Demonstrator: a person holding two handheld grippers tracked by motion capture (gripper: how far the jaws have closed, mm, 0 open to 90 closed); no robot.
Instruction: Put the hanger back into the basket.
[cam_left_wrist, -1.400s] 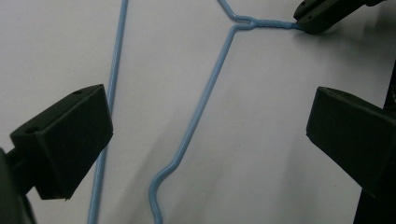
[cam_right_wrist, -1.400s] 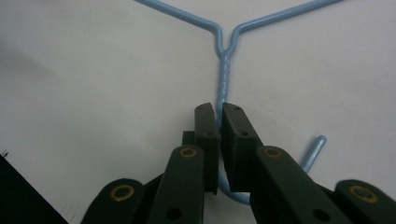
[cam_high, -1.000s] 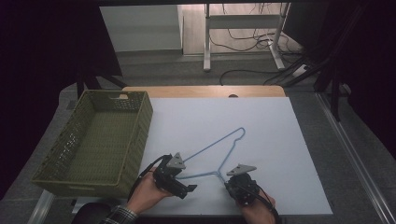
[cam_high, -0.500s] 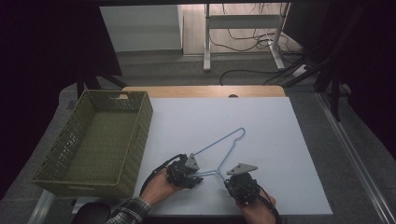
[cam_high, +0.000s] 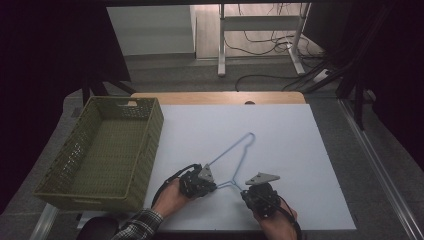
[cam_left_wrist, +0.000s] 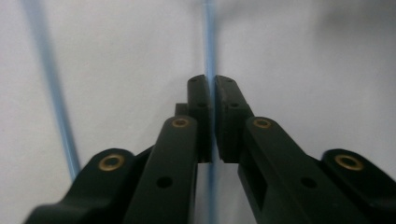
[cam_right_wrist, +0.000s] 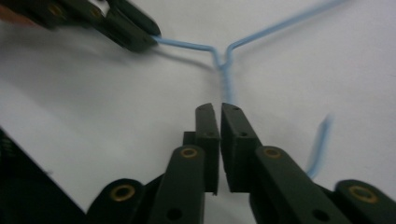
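A light-blue wire hanger (cam_high: 241, 160) lies flat on the white table (cam_high: 280, 130), near the front edge. My left gripper (cam_high: 213, 186) is shut on one arm of the hanger; in the left gripper view the blue wire (cam_left_wrist: 209, 42) runs straight in between the closed jaws (cam_left_wrist: 210, 81). My right gripper (cam_high: 244, 192) is shut on the hanger just below its twisted neck (cam_right_wrist: 223, 63), the wire passing into the closed jaws (cam_right_wrist: 219, 108). The left gripper's fingertips (cam_right_wrist: 140, 39) show at the upper left of the right gripper view, clamped on the wire.
An empty olive-green woven basket (cam_high: 150, 145) stands on the left side of the table. A wooden edge (cam_high: 220, 97) borders the table's far side, with desk legs and cables on the floor beyond.
My left gripper has shifted right to the hanger's arm and closed on the wire. The right gripper and the hanger have barely moved.
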